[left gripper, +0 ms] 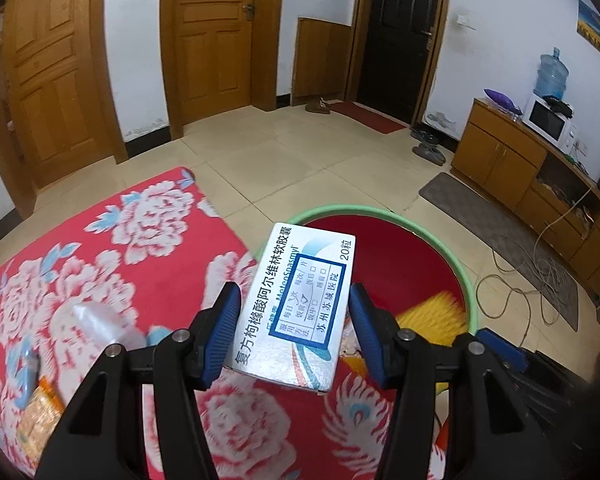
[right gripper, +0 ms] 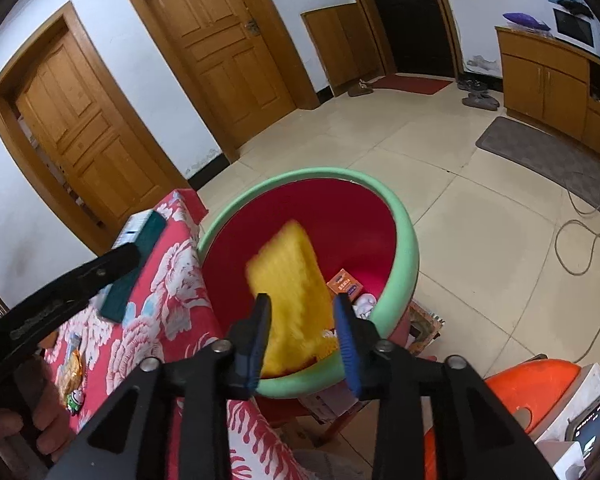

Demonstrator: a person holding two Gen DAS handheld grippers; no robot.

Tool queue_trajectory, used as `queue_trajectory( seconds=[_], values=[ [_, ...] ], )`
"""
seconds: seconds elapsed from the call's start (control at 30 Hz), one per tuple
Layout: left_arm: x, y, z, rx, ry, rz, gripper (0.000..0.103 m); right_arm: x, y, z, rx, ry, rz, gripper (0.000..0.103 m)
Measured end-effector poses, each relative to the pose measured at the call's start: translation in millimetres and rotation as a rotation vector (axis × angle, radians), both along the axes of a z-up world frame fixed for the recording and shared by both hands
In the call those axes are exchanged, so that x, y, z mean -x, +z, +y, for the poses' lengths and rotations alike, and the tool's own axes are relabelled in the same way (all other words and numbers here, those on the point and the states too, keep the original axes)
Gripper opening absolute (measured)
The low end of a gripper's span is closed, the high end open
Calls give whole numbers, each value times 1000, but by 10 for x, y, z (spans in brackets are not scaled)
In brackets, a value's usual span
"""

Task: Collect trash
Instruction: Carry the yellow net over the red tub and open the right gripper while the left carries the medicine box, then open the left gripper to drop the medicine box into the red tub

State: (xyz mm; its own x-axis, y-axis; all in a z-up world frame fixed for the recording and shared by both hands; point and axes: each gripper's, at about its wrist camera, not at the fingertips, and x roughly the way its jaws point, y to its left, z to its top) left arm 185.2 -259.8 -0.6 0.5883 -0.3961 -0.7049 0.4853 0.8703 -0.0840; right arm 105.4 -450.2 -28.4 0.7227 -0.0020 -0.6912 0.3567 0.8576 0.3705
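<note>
1. Left gripper holds a white medicine box between its blue pads; the box sits tilted, its far end reaching over the near-left rim of the basin. The left pad presses the box's side; at the right pad, contact can't be made out clearly.
2. The box hangs above the edge of the red floral cloth, just left of the basin's opening.
3. Right gripper has its jaws apart, nothing clamped. A yellow fuzzy cloth is just beyond the fingertips, motion-blurred, inside the basin, not touched by either pad as far as visible.
4. The basin is green-rimmed with a red inside, standing just right of the cloth-covered surface. At its bottom lie an orange packet and something white beside the yellow cloth.
5. In the left wrist view the yellow cloth shows as a blur at the basin's near right side.
6. Still on the floral cloth: a clear crumpled wrapper left of the left gripper, an orange snack packet at the near-left edge, and a small green toy-like item.
7. In the right wrist view the left gripper appears at far left over the floral cloth, with a hand on its handle.
</note>
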Motion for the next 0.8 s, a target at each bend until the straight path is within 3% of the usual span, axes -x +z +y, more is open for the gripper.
queue_trajectory(
  seconds=[0.23, 0.43, 0.8],
  values=[
    [-121, -145, -219, -18, -11, 37, 56, 110, 52, -91, -10, -34, -46, 46],
    [-149, -209, -380, -28, -32, 43, 56, 171, 7, -145, -27, -66, 2, 53],
    [-117, -128, -349, -36, -22, 43, 61, 266, 40, -177, -47, -71, -17, 60]
  ],
)
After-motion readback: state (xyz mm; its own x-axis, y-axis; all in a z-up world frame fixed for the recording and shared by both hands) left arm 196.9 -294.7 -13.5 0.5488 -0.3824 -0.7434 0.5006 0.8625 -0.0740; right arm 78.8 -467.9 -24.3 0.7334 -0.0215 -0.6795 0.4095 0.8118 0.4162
